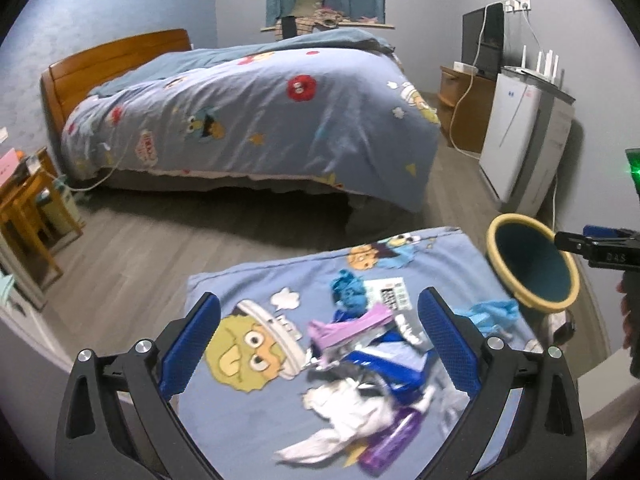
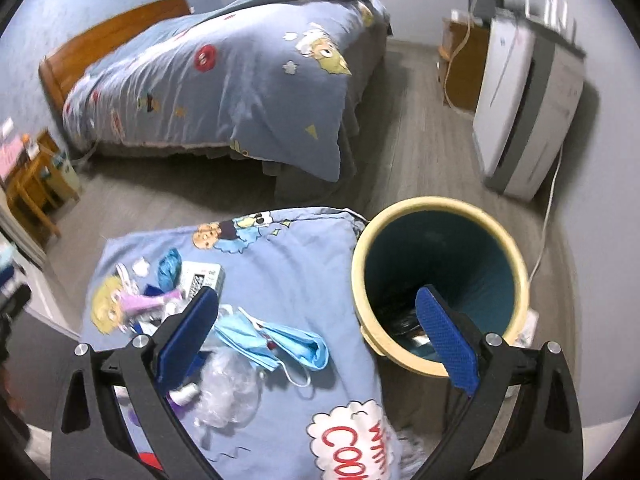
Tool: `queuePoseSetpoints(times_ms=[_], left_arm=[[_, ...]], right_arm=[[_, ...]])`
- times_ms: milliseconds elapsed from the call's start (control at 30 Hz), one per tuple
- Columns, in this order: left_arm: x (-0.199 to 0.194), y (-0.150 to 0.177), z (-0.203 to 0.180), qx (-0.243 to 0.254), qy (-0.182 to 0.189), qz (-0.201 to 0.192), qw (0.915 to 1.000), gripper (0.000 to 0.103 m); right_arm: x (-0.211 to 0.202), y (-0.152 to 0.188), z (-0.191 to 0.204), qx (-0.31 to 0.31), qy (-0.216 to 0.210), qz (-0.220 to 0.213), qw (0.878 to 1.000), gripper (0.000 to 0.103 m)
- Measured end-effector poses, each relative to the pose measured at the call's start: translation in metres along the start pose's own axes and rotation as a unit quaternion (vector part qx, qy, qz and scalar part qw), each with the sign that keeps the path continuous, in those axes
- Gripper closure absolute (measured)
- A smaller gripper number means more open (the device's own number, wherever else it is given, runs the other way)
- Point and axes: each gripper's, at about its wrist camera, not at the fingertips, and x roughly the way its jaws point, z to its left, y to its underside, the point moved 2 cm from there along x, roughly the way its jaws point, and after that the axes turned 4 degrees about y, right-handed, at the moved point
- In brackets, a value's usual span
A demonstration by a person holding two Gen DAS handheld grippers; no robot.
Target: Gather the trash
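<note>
A pile of trash lies on a blue cartoon-print cushion (image 1: 248, 292): a pink and blue wrapper (image 1: 352, 328), crumpled white tissue (image 1: 348, 404), a purple wrapper (image 1: 394, 436) and a blue ball of plastic (image 1: 348, 288). My left gripper (image 1: 318, 340) is open just above the pile. In the right wrist view, a blue face mask (image 2: 276, 340) and clear crumpled plastic (image 2: 228, 388) lie on the cushion (image 2: 288, 264). My right gripper (image 2: 318, 336) is open and empty, over the cushion's edge and the bin. The round bin (image 2: 440, 280), cream rim and teal inside, stands right of the cushion and also shows in the left wrist view (image 1: 532, 264).
A bed (image 1: 248, 112) with a matching blue duvet stands behind, across grey wood floor (image 1: 160, 248). A white air purifier (image 1: 516, 136) with a cable is at the right wall. A wooden stool (image 1: 28, 208) is at the left. A wooden cabinet (image 1: 464, 100) stands at the back right.
</note>
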Motion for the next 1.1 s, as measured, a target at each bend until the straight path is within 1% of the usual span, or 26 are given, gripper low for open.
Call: queuePoseSetpoints(times_ms=[67, 167, 233, 300, 367, 533, 600, 633, 667, 767, 800, 833, 1000, 1100], left_arm=[[0.001, 0.006, 0.007, 0.001, -0.001, -0.001, 1.0000, 0.005], [0.008, 0.014, 0.014, 0.001, 0.000, 0.007, 1.0000, 0.005], [0.016, 0.017, 0.017, 0.001, 0.004, 0.013, 0.9999, 0.005], [0.022, 0.020, 0.017, 0.002, 0.008, 0.020, 0.9998, 0.005], [0.034, 0.024, 0.017, 0.006, 0.010, 0.033, 0.9994, 0.005], [0.057, 0.031, 0.011, 0.027, 0.004, 0.057, 0.9980, 0.005], [0.065, 0.033, 0.010, 0.032, 0.007, 0.065, 0.9973, 0.005], [0.071, 0.034, 0.009, 0.032, 0.011, 0.069, 0.9970, 0.005], [0.075, 0.034, 0.008, 0.033, 0.014, 0.073, 0.9967, 0.005], [0.088, 0.036, 0.003, 0.047, 0.015, 0.081, 0.9955, 0.005], [0.092, 0.036, 0.002, 0.051, 0.018, 0.083, 0.9950, 0.005], [0.096, 0.037, -0.001, 0.057, 0.022, 0.086, 0.9944, 0.005], [0.115, 0.039, -0.012, 0.072, 0.034, 0.094, 0.9924, 0.006], [0.128, 0.042, -0.017, 0.077, 0.032, 0.103, 0.9912, 0.006]], right_arm=[[0.000, 0.004, 0.008, -0.010, -0.003, 0.001, 1.000, 0.006], [0.006, 0.009, 0.016, -0.020, -0.008, 0.015, 1.000, 0.006], [0.009, 0.010, 0.016, -0.015, -0.009, 0.021, 1.000, 0.006], [0.012, 0.009, 0.014, 0.001, -0.029, 0.025, 0.999, 0.006], [0.018, 0.010, 0.013, 0.007, -0.038, 0.035, 0.999, 0.006], [0.038, 0.014, 0.014, 0.002, -0.021, 0.061, 0.998, 0.006], [0.049, 0.017, 0.015, -0.015, -0.009, 0.076, 0.997, 0.006], [0.052, 0.019, 0.016, -0.020, -0.006, 0.080, 0.997, 0.012], [0.058, 0.020, 0.016, -0.028, -0.005, 0.089, 0.996, 0.022], [0.072, 0.025, 0.016, -0.040, -0.010, 0.110, 0.993, 0.034], [0.076, 0.027, 0.016, -0.044, -0.012, 0.116, 0.992, 0.042], [0.081, 0.028, 0.017, -0.051, -0.015, 0.123, 0.991, 0.046], [0.094, 0.037, 0.025, -0.088, -0.026, 0.145, 0.985, 0.047], [0.100, 0.042, 0.031, -0.116, -0.024, 0.153, 0.981, 0.047]])
